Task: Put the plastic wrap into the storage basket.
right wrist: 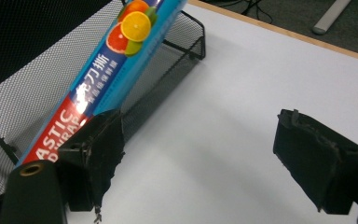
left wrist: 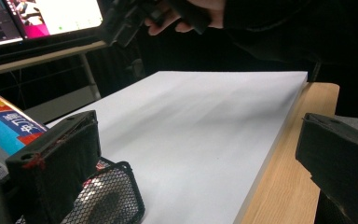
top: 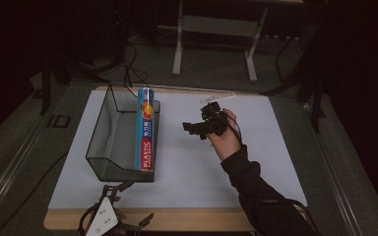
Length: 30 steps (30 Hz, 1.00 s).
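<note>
High view first: we see the plastic wrap box [top: 146, 129] lying along the right wall of the black mesh basket [top: 98, 137]. Our right gripper [top: 195, 127] hovers just right of it above the white board [top: 256, 147], wrist level, jaws spread and empty. Our left gripper [top: 128, 206] rests at the table's near edge [top: 197, 219], jaws parted, holding nothing. Beyond lies a dim floor with desk legs [top: 178, 49].

wrap box [top: 145, 130] in mesh tray [top: 109, 129]
</note>
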{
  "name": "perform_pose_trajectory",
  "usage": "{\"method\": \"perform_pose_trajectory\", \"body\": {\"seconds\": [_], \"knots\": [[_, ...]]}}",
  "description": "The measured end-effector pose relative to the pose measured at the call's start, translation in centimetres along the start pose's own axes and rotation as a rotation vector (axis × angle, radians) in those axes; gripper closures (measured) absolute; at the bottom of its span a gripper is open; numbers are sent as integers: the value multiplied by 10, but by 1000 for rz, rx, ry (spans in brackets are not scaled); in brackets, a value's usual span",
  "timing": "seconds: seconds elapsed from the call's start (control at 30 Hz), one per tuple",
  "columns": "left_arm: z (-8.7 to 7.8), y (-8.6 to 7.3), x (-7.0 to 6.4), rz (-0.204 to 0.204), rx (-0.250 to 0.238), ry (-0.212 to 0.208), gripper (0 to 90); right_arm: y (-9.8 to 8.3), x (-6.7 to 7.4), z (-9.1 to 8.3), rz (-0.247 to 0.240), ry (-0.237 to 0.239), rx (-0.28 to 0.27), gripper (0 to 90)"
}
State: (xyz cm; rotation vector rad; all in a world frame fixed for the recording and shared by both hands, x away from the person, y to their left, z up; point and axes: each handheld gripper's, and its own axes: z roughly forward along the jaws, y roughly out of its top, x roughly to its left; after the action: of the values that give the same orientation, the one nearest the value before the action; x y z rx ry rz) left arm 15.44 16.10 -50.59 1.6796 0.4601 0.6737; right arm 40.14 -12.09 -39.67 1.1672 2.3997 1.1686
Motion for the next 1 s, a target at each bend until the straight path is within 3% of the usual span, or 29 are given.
{"method": "perform_pose_trajectory", "body": {"seconds": [0.23, 0.5, 1.0], "knots": [[1, 0, 0, 5, 7, -1, 5, -21, -14, -18, 1, -19, -29, 162], [1, 0, 0, 3, 7, 0, 5, -45, -26, -36, 8, -9, -34, 162], [2, 0, -1, 9, 7, 7, 5, -86, -38, -63, 5, -14, -67, 162]]}}
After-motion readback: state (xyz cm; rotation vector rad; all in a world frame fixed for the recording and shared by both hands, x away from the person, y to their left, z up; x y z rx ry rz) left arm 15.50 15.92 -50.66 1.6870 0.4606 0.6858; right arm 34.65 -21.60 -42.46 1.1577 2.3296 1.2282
